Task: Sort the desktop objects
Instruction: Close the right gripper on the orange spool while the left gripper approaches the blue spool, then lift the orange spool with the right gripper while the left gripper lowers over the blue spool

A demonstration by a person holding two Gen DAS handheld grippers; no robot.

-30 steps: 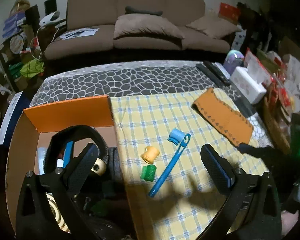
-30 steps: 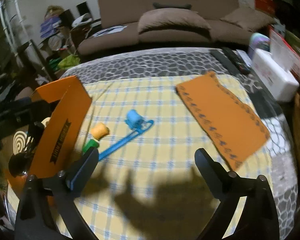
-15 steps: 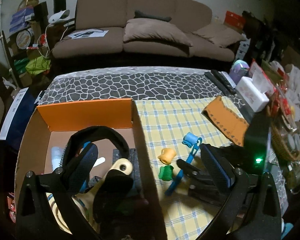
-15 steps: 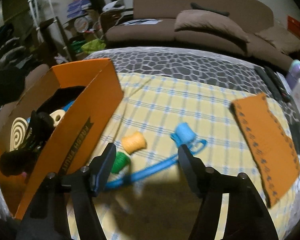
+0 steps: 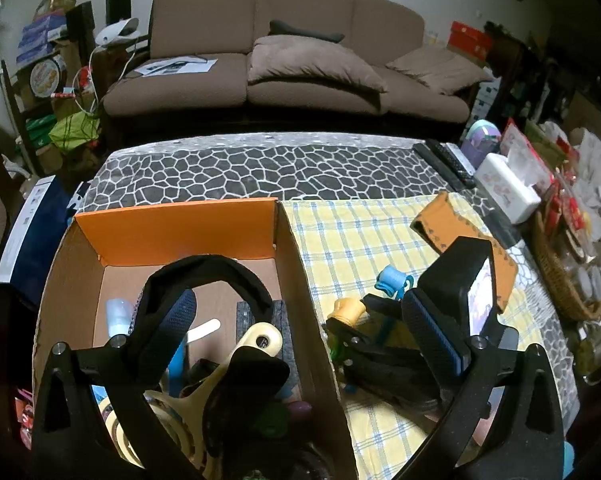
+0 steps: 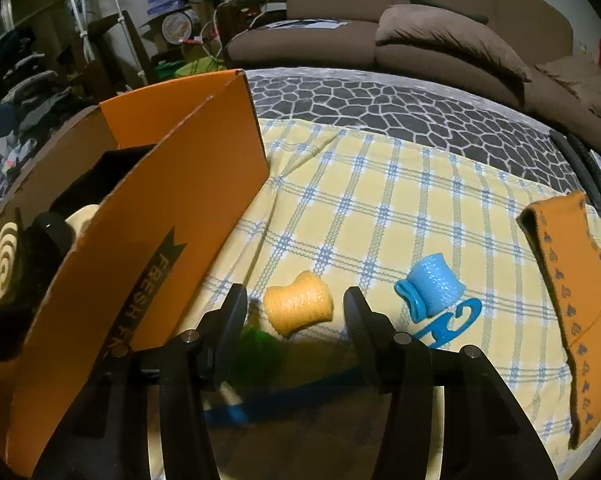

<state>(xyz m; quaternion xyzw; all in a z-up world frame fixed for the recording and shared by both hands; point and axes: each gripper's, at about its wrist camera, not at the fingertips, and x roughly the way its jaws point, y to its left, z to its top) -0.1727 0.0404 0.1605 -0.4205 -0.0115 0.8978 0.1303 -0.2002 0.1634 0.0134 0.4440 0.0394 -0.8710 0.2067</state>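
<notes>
Right gripper (image 6: 296, 312) is closing around the orange spool (image 6: 298, 309) on the checked cloth (image 6: 380, 200), pads not yet touching it. Its black fingers hide most of a green spool (image 6: 256, 346) and a blue stick (image 6: 228, 412), both blurry. Left gripper (image 5: 300, 320) hangs wide open and empty over the cardboard box (image 5: 296, 264) by the cloth's left edge.

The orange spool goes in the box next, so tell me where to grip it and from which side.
Grip the orange spool at its narrow waist, coming down from above and from the near side. It lies on its side on the checked cloth, flared ends pointing left and right. The right gripper, its jaws closing, already straddles the spool without touching it. The green spool sits close by.
</notes>
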